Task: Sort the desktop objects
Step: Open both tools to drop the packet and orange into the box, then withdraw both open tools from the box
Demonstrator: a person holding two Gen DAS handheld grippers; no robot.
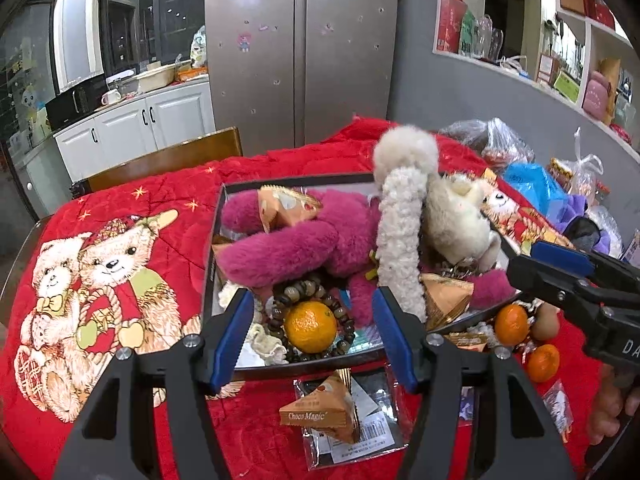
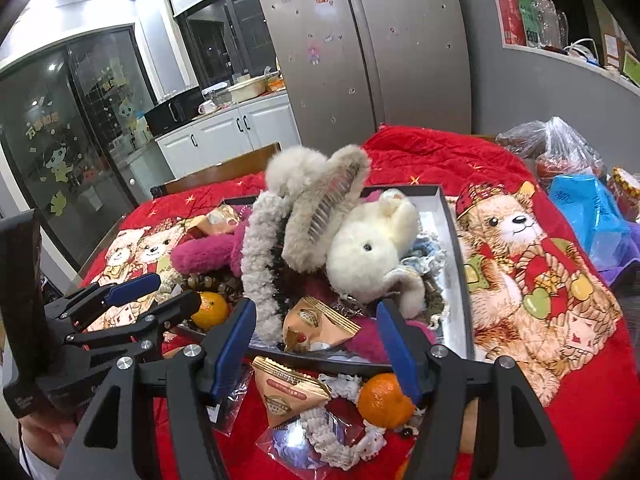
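Mandarin orange (image 1: pixel 310 326): it lies inside the near end of the shallow black tray (image 1: pixel 208 276), ringed by a wooden bead bracelet (image 1: pixel 347 322), directly ahead of my left gripper (image 1: pixel 312 344) and centred between its two blue pads. My left jaws stand released, wide apart, holding nothing. The fruit is round, so it has no long axis to align with; my judgement is that a straight advance puts it between the pads, though the bracelet around it may get caught up in the grasp.

My right gripper (image 2: pixel 316 344) is likewise spread open and empty. Nearest to it, outside the tray on the red quilted cloth (image 2: pixel 500 160), lie a triangular snack packet (image 2: pixel 286 394), a white knitted band (image 2: pixel 340 432) and a second mandarin (image 2: pixel 384 400), which sits just inside its right pad. A third mandarin (image 1: pixel 542 362) rests further right on the cloth.

Further in, the tray holds another snack packet (image 2: pixel 316 326), a magenta plush toy (image 1: pixel 288 244), a white plush animal (image 2: pixel 370 250) and a furry hair claw (image 2: pixel 320 200) propped on top. Behind the table stands a steel refrigerator (image 1: pixel 300 40).

The left hand is the nearer one to the ringed mandarin.
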